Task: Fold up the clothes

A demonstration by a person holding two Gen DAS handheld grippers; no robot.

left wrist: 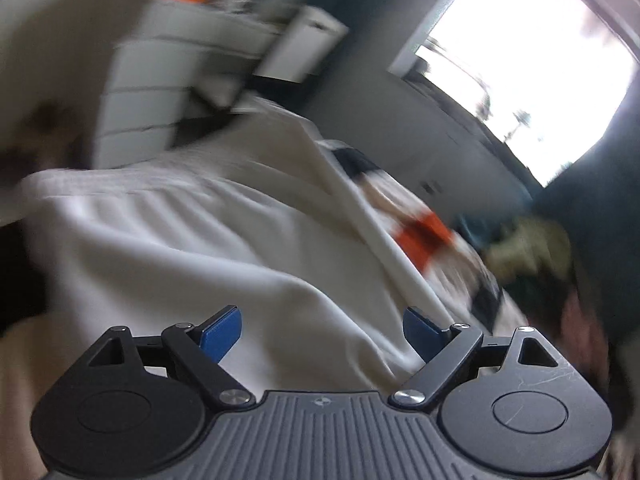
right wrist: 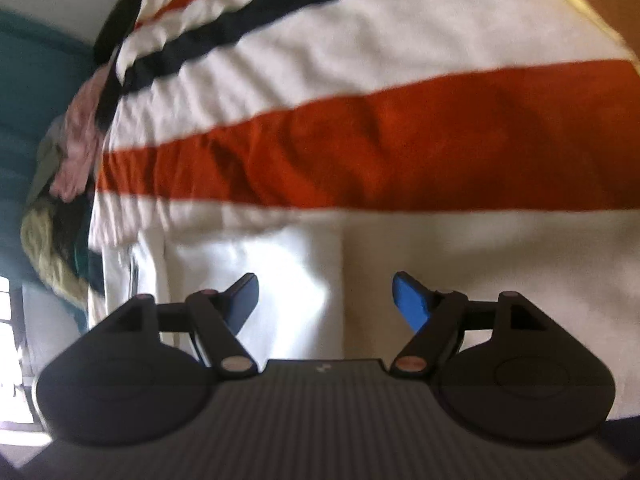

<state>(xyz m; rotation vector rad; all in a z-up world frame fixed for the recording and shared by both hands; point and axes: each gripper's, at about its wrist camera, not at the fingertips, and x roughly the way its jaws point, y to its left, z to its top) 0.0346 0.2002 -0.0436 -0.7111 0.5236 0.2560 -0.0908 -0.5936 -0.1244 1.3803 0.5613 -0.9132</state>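
Both grippers have their blue pads spread wide with nothing between them. Nearest, the left gripper [left wrist: 322, 334] hangs over a white garment [left wrist: 192, 248] that fills the foreground in soft folds, while the right gripper [right wrist: 326, 306] hovers above the same white cloth. Beyond lies a striped blanket [right wrist: 360, 152] with red and dark bands; a heap of clothes [right wrist: 68, 184] sits at its far left edge, blurred

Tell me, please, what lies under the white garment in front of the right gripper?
The white garment lies on a white blanket with red and navy stripes. Whatever is beneath the blanket is covered.
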